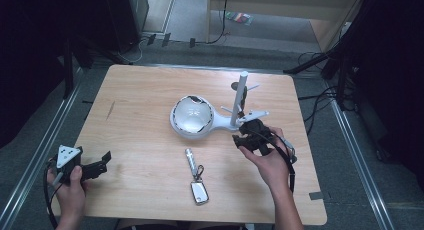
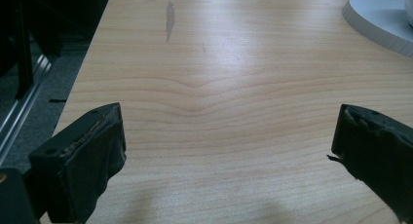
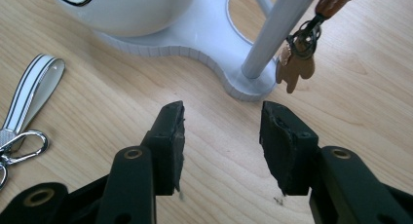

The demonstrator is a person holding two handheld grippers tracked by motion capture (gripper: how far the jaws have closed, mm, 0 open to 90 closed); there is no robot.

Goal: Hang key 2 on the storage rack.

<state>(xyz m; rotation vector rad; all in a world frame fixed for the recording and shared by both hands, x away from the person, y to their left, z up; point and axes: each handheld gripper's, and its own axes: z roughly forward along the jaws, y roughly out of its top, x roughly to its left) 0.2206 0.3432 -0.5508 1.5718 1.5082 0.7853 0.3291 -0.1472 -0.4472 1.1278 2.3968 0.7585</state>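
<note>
A white stand (image 1: 220, 124) sits at mid-table, with a round bowl (image 1: 192, 115) and an upright post (image 1: 240, 97) that has side pegs. A brown charm on a dark ring (image 3: 294, 65) hangs beside the post (image 3: 280, 29). A keyring with a white strap, a carabiner and a fob (image 1: 196, 175) lies flat in front of the stand; its strap (image 3: 34, 95) is at the left of the right gripper view. My right gripper (image 1: 250, 131) (image 3: 221, 114) is open just before the post's foot, nothing between its jaws. My left gripper (image 1: 105, 157) (image 2: 229, 121) is open over bare wood at the near left.
The wooden table (image 1: 140, 105) has rounded corners, with floor rails on either side of it. A small dark streak (image 2: 169, 19) marks the wood ahead of the left gripper. The stand's base rim (image 2: 377, 19) lies far to that gripper's right. Cables lie on the floor beyond the table.
</note>
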